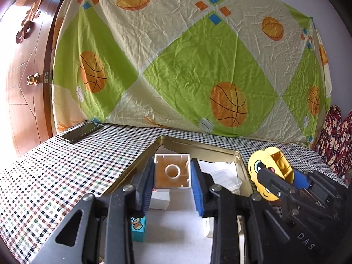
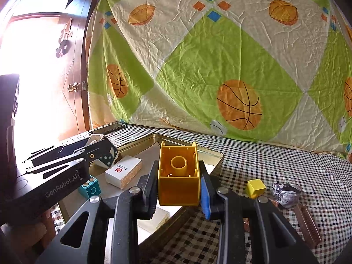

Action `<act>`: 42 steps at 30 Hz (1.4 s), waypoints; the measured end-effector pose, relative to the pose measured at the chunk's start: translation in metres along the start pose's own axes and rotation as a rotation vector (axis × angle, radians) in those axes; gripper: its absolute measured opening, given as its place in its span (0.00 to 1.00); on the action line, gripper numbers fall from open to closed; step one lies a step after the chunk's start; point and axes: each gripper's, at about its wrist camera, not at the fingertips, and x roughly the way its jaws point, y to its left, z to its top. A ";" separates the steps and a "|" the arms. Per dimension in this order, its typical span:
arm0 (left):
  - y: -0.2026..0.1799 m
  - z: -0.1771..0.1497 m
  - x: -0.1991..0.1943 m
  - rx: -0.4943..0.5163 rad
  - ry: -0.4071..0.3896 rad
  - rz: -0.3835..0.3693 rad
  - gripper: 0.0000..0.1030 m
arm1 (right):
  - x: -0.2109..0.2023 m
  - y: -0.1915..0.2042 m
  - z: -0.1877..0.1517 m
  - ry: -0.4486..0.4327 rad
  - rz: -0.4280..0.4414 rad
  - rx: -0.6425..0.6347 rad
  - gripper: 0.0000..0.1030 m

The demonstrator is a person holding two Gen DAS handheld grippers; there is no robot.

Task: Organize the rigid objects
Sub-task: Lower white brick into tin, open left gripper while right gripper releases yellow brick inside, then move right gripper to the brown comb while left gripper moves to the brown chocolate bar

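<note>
**Left wrist, right wrist: both tongs loaded over the tin**

Left wrist: left gripper [image 1: 172, 177] pinching white block [image 1: 172, 171] between blue pads [image 1: 196, 184], hollow underside toward camera, held above gold tin tray [image 1: 199, 146]. Inside tray: white boxes, clear lidded box [image 1: 226, 179], teal cartoon block [image 1: 138, 228]. Right gripper [image 1: 278, 177] at right edge, clamped on yellow block [image 1: 280, 164] with a cartoon face. Phone [image 1: 81, 132] far left on checkered tablecloth [image 1: 66, 167]. Basketball-print sheet [image 1: 187, 55] behind.

Right wrist: right gripper [image 2: 178, 183] pinching yellow block [image 2: 178, 176], open bottom toward camera, over tray's near right rim [image 2: 216, 155]. Left gripper [image 2: 100, 154] at left, gripping a star-patterned white block [image 2: 107, 157] over tray. In tray: white carton [image 2: 123, 171], teal block [image 2: 91, 188]. Outside on cloth, right: small yellow cube [image 2: 255, 188], crumpled grey-white object [image 2: 286, 194], brown bar [image 2: 308, 226].
</note>
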 end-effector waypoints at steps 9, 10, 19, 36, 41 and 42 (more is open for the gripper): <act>0.012 0.009 0.018 0.024 0.089 0.045 0.30 | 0.030 0.014 0.006 0.074 0.036 -0.023 0.33; 0.013 0.010 0.021 0.025 0.100 0.044 0.30 | 0.034 0.015 0.006 0.088 0.042 -0.018 0.33; 0.013 0.008 0.043 0.067 0.194 0.063 0.33 | 0.065 0.011 0.008 0.182 0.070 0.029 0.34; -0.023 0.016 0.006 0.056 0.068 0.028 0.97 | 0.010 -0.058 0.002 0.125 -0.017 0.145 0.65; -0.066 0.016 -0.002 0.107 0.048 -0.052 1.00 | -0.015 -0.107 -0.009 0.129 -0.179 0.160 0.66; -0.077 0.015 -0.001 0.124 0.054 -0.069 1.00 | -0.019 -0.118 -0.012 0.132 -0.209 0.177 0.66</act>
